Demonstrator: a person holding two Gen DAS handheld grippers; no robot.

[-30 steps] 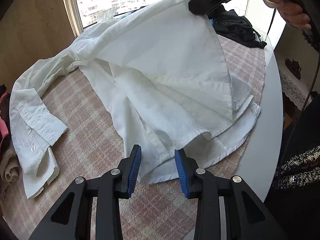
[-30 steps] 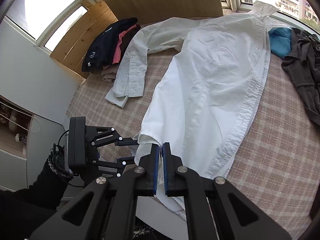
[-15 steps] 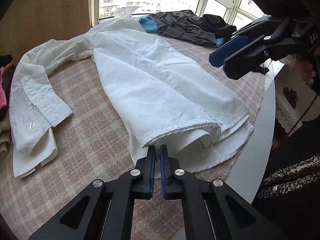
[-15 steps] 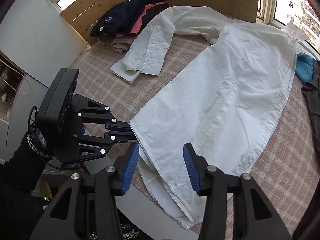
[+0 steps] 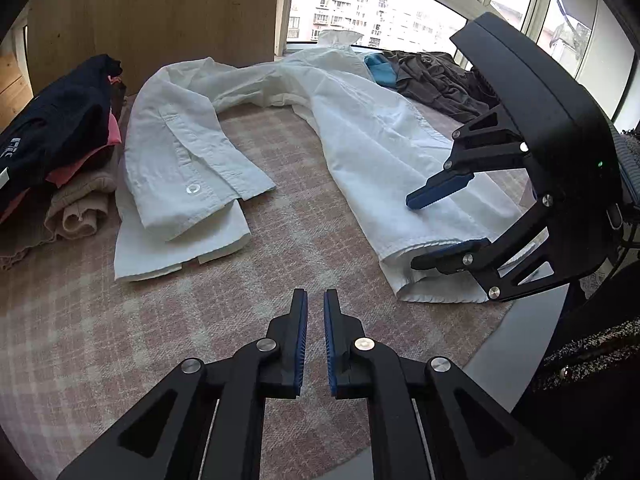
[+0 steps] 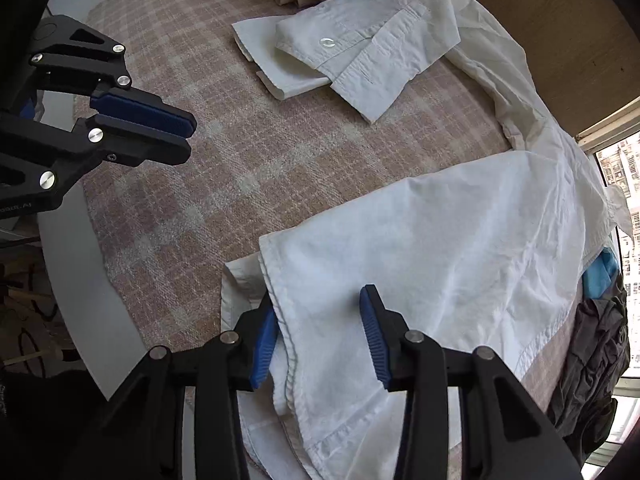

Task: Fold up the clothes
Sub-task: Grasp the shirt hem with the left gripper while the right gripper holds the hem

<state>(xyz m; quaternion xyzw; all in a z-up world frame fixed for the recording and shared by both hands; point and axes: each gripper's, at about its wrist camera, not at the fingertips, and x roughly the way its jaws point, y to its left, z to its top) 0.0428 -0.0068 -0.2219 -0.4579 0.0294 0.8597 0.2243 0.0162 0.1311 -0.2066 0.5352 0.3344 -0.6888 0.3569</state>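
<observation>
White cotton fills the middle: the shirt [image 5: 372, 140] lies lengthwise on the desk [image 5: 516, 340], collar toward the window [image 5: 380, 0], hem at the near rim. Your right gripper [image 6: 316, 304] stands wide apart astride that hem, cloth between the jaws but not pinched. Your left gripper [image 5: 315, 300] hovers over bare tablecloth [image 5: 160, 320] beside it, jaws a narrow slit and opening, with nothing between them. One sleeve [image 5: 192, 168] bends back with its cuff folded over. Folded clothes [image 5: 60, 140] are stacked just beside the sleeve. A dark heap [image 5: 440, 80] and a blue cloth [image 5: 382, 70] crowd the shirt's far side near the collar. Pink plaid covers the round desk; a wood panel [image 5: 160, 8] backs it.
</observation>
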